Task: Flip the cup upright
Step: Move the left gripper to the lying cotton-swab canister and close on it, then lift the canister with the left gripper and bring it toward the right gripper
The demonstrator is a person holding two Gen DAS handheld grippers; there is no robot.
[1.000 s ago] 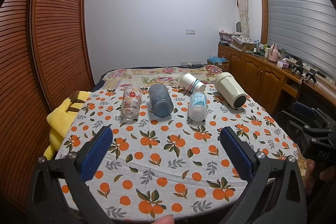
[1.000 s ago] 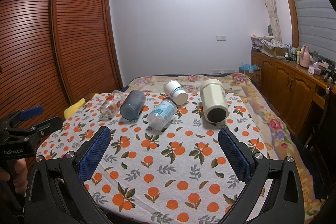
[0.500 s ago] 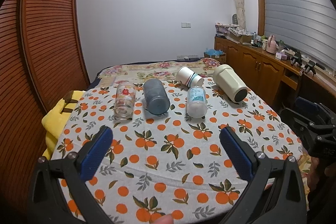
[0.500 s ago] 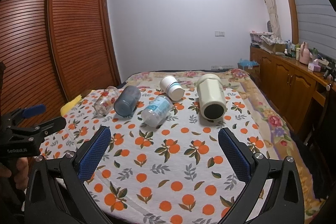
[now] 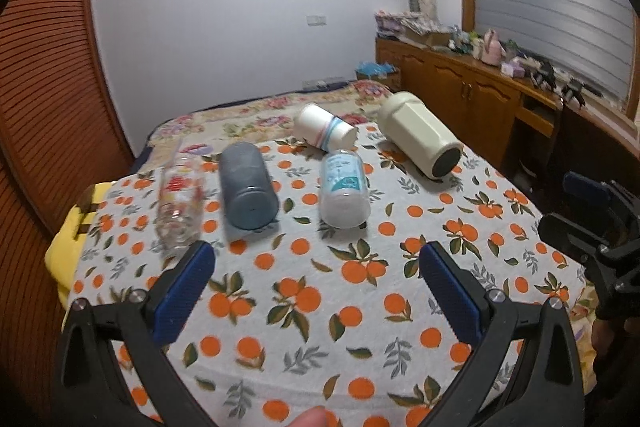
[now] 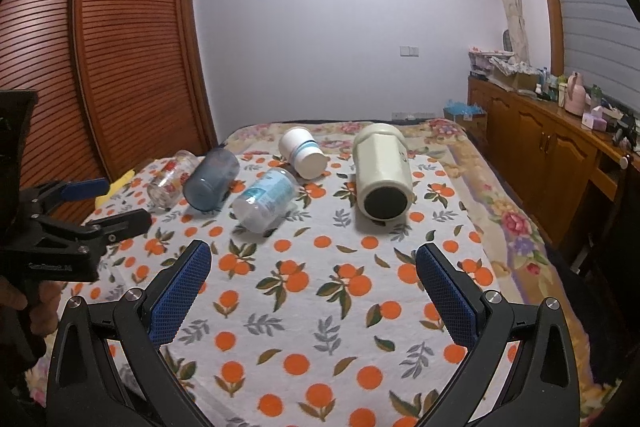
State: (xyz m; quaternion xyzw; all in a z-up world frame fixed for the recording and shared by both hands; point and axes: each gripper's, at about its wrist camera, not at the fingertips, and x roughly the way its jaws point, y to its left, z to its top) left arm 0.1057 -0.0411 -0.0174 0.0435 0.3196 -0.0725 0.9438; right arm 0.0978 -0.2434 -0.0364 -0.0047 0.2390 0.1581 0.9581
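Orange-printed tablecloth (image 5: 304,291) was strewn with five cups lying sideways; the left gripper (image 5: 316,263) and right gripper (image 6: 312,263) were held wide open, empty.

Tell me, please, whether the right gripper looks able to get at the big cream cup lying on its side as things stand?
Probably yes: the right gripper is open and the cream cup lies just ahead, with only bare tablecloth between them.
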